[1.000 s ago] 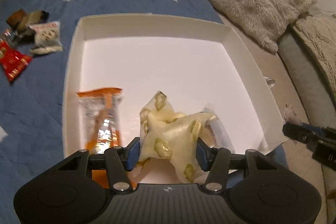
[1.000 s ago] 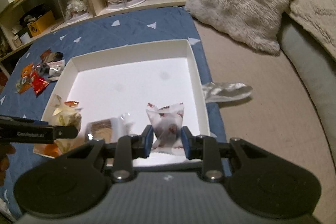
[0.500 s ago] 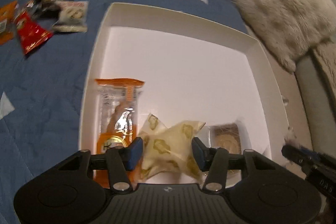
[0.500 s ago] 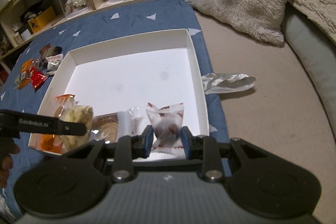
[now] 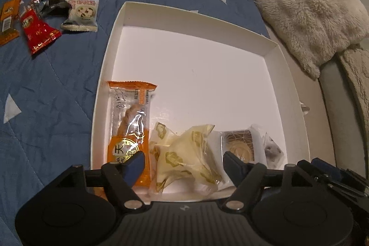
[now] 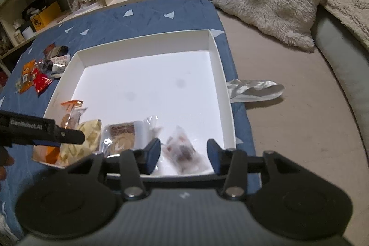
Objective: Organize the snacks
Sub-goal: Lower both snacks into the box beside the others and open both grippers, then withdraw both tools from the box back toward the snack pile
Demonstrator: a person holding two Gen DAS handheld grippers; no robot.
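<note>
the cream packet (image 5: 184,160) lies in the white box (image 5: 196,13) near its front wall, beside the orange packet (image 5: 129,128) — light, crinkly, slippery film, best pinched across its puffed middle. the left gripper (image 5: 183,164) is opening, pads clear of it; a second ago it was clamped. the right gripper (image 6: 183,153) is likewise opening around the clear packet (image 6: 182,151) — released.

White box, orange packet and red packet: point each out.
White box (image 5: 191,13), left wrist view, on its far wall.
Orange packet (image 5: 129,121), left wrist view, on its clear middle.
Red packet (image 5: 37,29), left wrist view, on its centre.
</note>
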